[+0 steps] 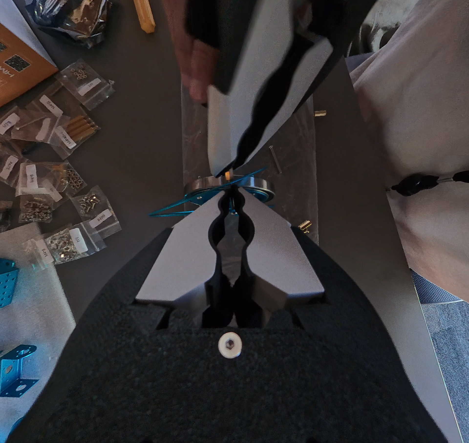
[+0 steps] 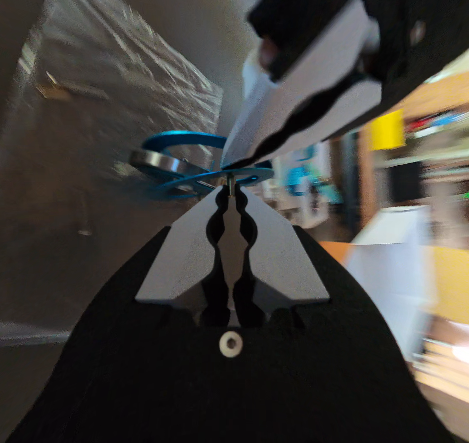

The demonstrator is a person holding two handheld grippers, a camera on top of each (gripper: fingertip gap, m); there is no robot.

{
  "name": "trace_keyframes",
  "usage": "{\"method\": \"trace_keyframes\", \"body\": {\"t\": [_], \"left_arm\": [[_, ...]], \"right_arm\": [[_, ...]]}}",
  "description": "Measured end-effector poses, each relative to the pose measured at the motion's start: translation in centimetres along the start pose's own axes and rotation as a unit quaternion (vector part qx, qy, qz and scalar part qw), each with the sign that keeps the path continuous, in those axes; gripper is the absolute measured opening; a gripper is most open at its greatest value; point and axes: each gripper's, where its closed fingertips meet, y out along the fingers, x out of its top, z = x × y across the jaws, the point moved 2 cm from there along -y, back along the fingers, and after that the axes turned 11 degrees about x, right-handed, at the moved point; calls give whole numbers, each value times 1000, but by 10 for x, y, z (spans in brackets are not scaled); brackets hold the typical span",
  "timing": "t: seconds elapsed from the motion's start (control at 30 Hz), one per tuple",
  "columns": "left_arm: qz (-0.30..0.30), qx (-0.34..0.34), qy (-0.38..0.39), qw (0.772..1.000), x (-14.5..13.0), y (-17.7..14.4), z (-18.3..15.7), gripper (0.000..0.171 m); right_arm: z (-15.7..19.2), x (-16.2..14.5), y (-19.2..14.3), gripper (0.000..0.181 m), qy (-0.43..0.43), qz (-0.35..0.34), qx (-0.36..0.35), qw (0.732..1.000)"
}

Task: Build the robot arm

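The left tool [image 1: 232,189] was clenched on the edge of a thin blue plate [image 1: 203,197] joined to a steel ring bearing [image 1: 203,183], held above a clear plastic sheet [image 1: 294,131] on the dark worktop [image 1: 142,116]. The right tool [image 2: 230,189] was clenched on a small metal pin [image 2: 231,183] beneath that plate. Bags of screws [image 1: 66,245] and a wooden handle [image 1: 140,2] were seen well apart, on the left of the worktop.

Hardware bags [image 1: 63,177] lie left of the plate assembly [image 1: 228,189]
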Motion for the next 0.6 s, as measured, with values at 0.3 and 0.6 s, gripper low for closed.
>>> {"method": "trace_keyframes", "body": {"t": [0.3, 0.6], "left_arm": [[2, 12, 6, 1000, 1, 0, 1, 2], [-1, 7, 2, 1000, -1, 0, 2, 3]], "right_arm": [[4, 1, 0, 4, 644, -204, 530, 513], [-5, -8, -6, 28, 162, -116, 80, 977]]}}
